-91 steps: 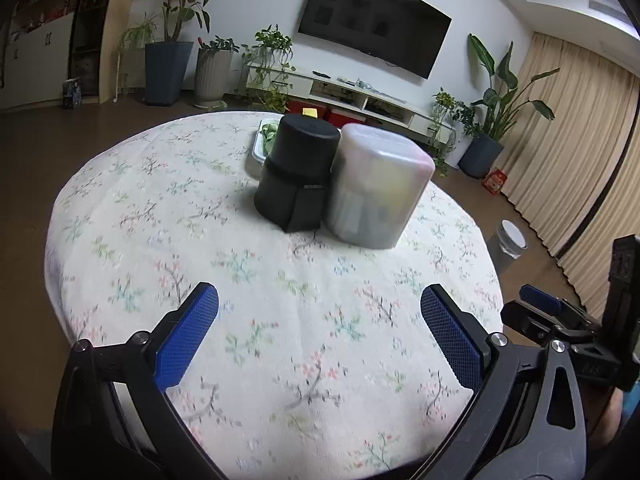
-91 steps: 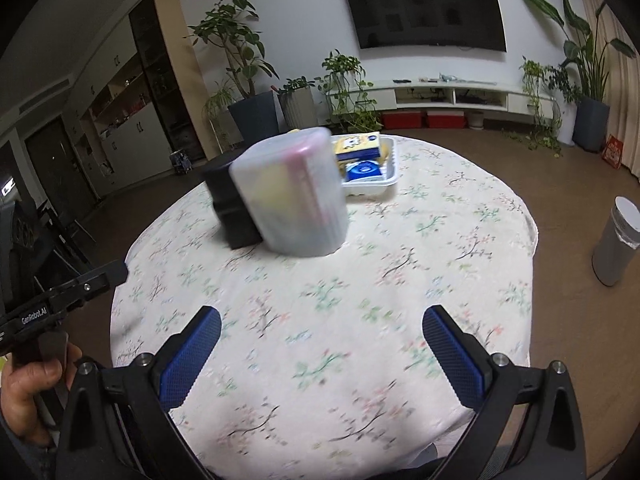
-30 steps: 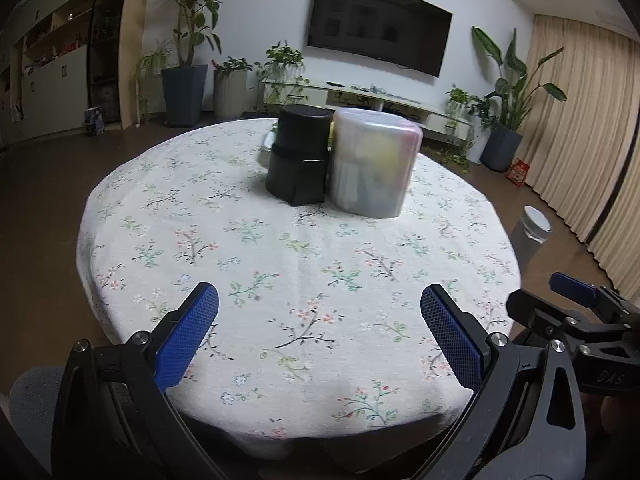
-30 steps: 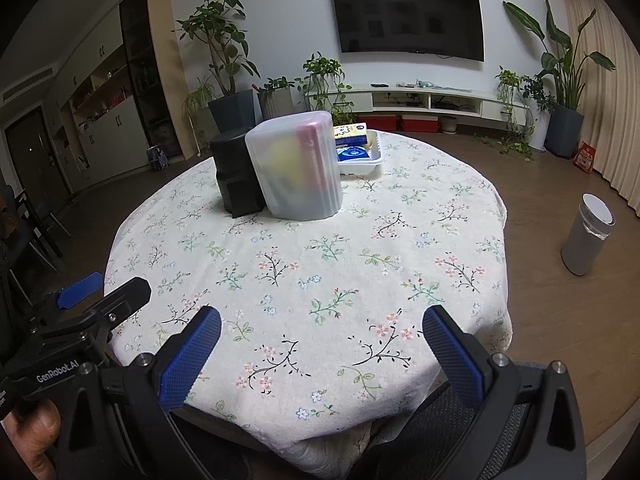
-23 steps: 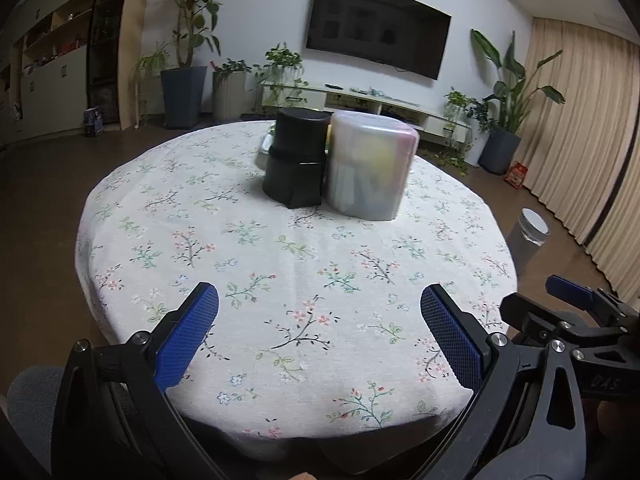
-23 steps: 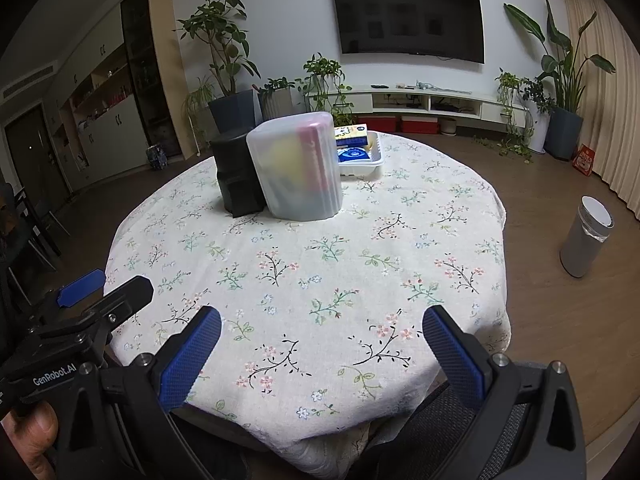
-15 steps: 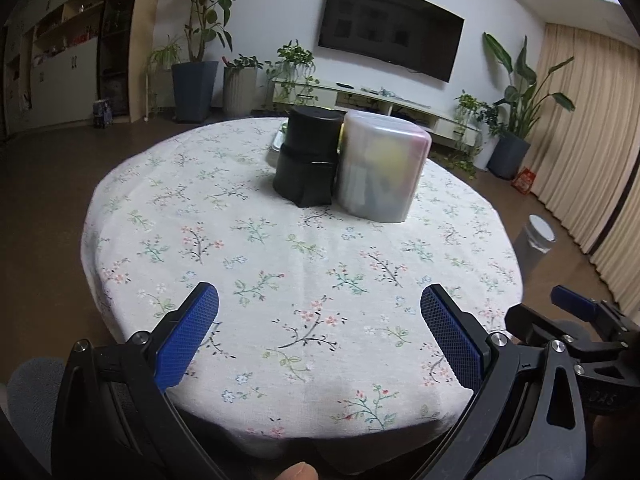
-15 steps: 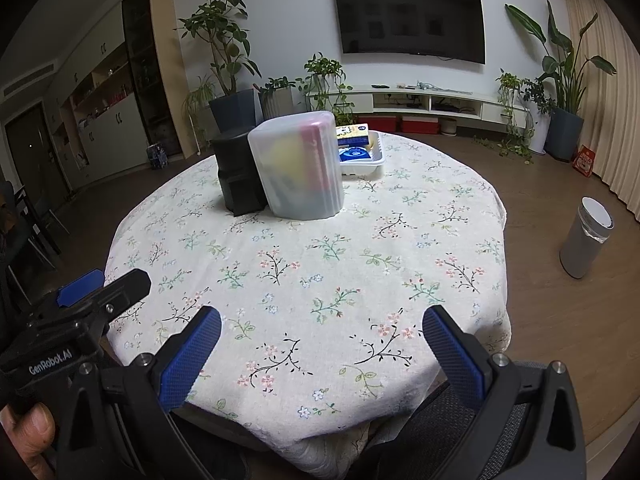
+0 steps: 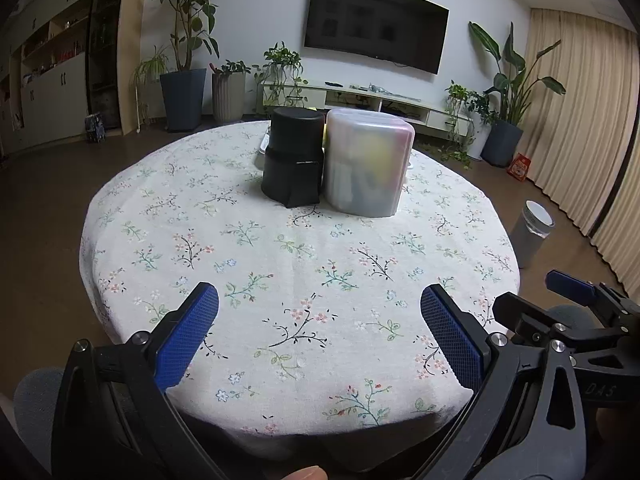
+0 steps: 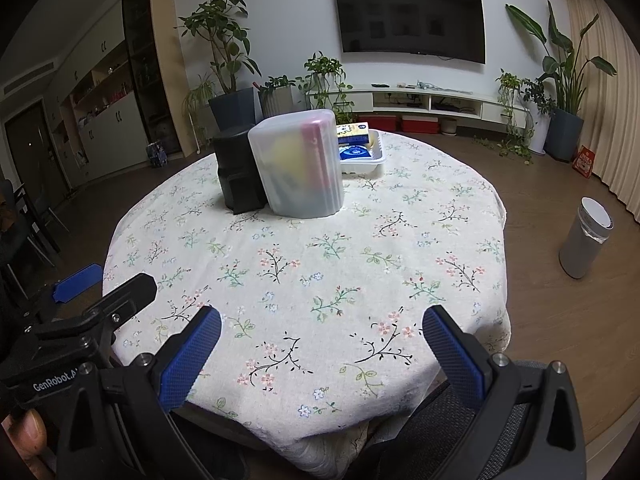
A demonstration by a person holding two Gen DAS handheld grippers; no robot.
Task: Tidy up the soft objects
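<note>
A round table with a floral cloth [image 9: 304, 264] [image 10: 320, 264] carries a frosted translucent container [image 9: 366, 166] [image 10: 298, 168] with yellow and pink items dimly visible inside. Touching its left side is a black cylindrical container [image 9: 294, 160] [image 10: 238, 170]. Behind them sits a white tray [image 10: 366, 160] holding a blue-and-yellow box and a blue packet. My left gripper [image 9: 320, 320] hovers open over the table's near edge, nothing between its fingers. My right gripper [image 10: 322, 332] is also open and empty, near the same edge. Each gripper shows in the other's view.
A grey waste bin [image 10: 586, 238] [image 9: 532, 232] stands on the wooden floor right of the table. Potted plants, a TV and a low cabinet line the far wall. A grey chair seat [image 10: 460, 420] lies below the right gripper. A hand [image 10: 28, 432] grips the left handle.
Both grippers have pulled back from the containers to the table's near edge and stayed open. In the last second the views have barely shifted.
</note>
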